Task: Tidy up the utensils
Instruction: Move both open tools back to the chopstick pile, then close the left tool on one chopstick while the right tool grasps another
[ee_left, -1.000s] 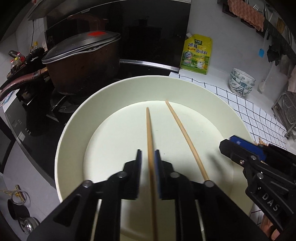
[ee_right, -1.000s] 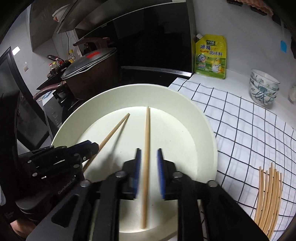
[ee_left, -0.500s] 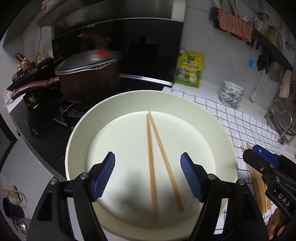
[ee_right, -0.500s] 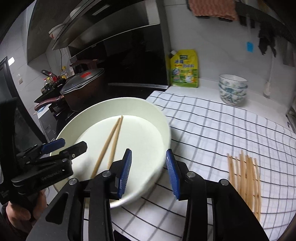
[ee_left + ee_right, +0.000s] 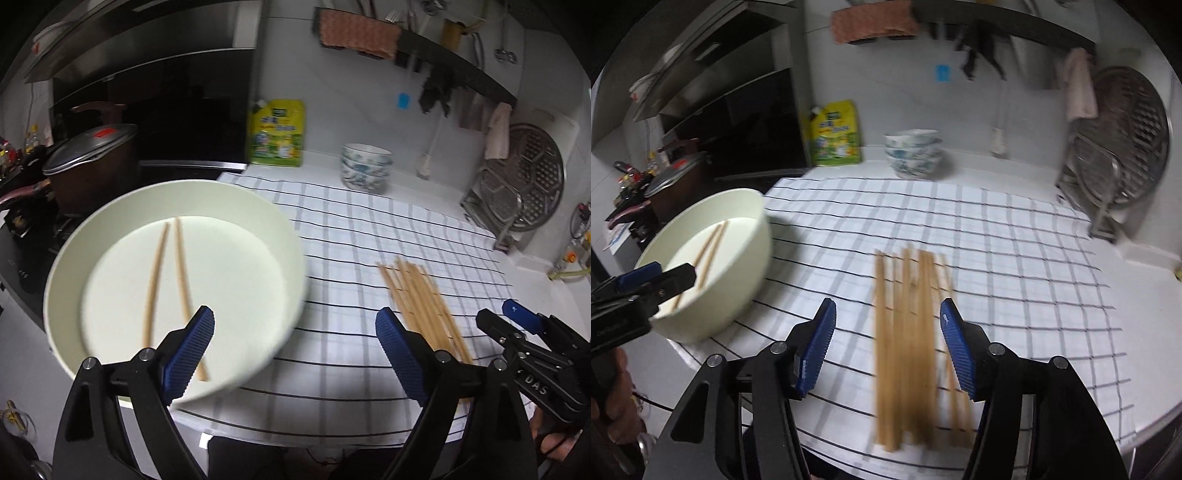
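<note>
A kitchen counter seen from two hand-held grippers, both angled downward. The right gripper (image 5: 888, 341) has its jaws apart with nothing pressed between them; they have just been opening. A loose row of chopsticks (image 5: 908, 343) lies on the cloth directly below and ahead of it, at 12 o'clock, long axes running straight away from the tool, roughly in line with its fingers. This hand is the nearer one — the pile sits framed between its blue pads.

The left gripper (image 5: 295, 354) is also spread wide and empty, its jaws just opened. From it the pile (image 5: 421, 302) lies toward 2 o'clock, with the right gripper beyond at 3. A cream bowl (image 5: 295, 236) sits at 10 o'clock, two chopsticks (image 5: 168, 280) lying side by side in it, pointing away.

The surface is a white cloth (image 5: 1015, 258) with a dark grid, spread flat. Behind — stacked patterned bowls (image 5: 914, 153), a yellow pouch (image 5: 834, 134), a lidded pot (image 5: 92, 162) on the stove, and a dish rack (image 5: 1115, 155) at far right.
</note>
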Tool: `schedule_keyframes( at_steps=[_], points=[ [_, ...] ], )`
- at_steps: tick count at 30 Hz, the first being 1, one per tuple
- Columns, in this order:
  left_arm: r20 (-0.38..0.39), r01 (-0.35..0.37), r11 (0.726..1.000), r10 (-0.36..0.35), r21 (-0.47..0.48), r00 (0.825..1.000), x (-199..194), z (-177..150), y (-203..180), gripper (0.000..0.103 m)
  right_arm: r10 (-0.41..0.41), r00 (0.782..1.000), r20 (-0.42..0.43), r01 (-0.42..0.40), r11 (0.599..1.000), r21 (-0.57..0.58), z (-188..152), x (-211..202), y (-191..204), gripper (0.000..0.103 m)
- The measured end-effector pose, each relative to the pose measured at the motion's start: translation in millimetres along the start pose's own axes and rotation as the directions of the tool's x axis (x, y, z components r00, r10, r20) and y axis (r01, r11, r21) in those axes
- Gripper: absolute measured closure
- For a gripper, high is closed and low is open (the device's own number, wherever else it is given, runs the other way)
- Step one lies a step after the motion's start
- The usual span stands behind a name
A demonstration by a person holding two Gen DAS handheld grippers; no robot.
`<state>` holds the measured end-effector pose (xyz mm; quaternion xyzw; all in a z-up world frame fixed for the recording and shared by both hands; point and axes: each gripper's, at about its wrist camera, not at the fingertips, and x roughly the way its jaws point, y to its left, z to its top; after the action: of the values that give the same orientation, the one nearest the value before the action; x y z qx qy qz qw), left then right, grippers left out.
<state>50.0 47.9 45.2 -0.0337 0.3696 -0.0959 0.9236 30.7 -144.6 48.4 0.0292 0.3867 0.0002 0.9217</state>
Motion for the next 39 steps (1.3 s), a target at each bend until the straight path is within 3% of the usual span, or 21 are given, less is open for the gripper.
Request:
schedule_keyframes(
  at_steps=[7, 12, 24, 32, 39],
  points=[
    [-0.054, 0.049, 0.998, -0.048, 0.03, 0.997, 24.0, -14.7, -55.7, 0.011, -0.068, 0.997, -0.044, 0.069, 0.997, 0.033, -21.3, 5.2, -47.9, 0.046],
    [-0.081, 0.006, 1.0, -0.004, 0.021, 0.997, 46.4, -27.8, -75.4, 0.011, -0.072, 0.995, -0.072, 0.075, 0.996, 0.038, -26.0, 23.4, -67.1, 0.046],
    [-0.154, -0.087, 0.996, 0.083, -0.02, 0.985, 88.7, -43.6, -79.0, 0.011, -0.068, 0.985, -0.159, 0.064, 0.997, -0.033, -26.3, 80.2, -74.3, 0.046],
    [-0.168, -0.082, 0.996, 0.076, -0.03, 0.983, 99.4, -44.2, -85.5, 0.011, -0.08, 0.98, -0.184, 0.069, 0.995, -0.067, -27.3, 95.2, -74.3, 0.046],
    [-0.189, -0.081, 0.997, 0.075, -0.021, 0.979, 111.0, -45.4, -95.1, 0.011, -0.086, 0.98, -0.177, 0.084, 0.996, -0.017, -28.5, 94.8, -95.4, 0.046]
  ],
)
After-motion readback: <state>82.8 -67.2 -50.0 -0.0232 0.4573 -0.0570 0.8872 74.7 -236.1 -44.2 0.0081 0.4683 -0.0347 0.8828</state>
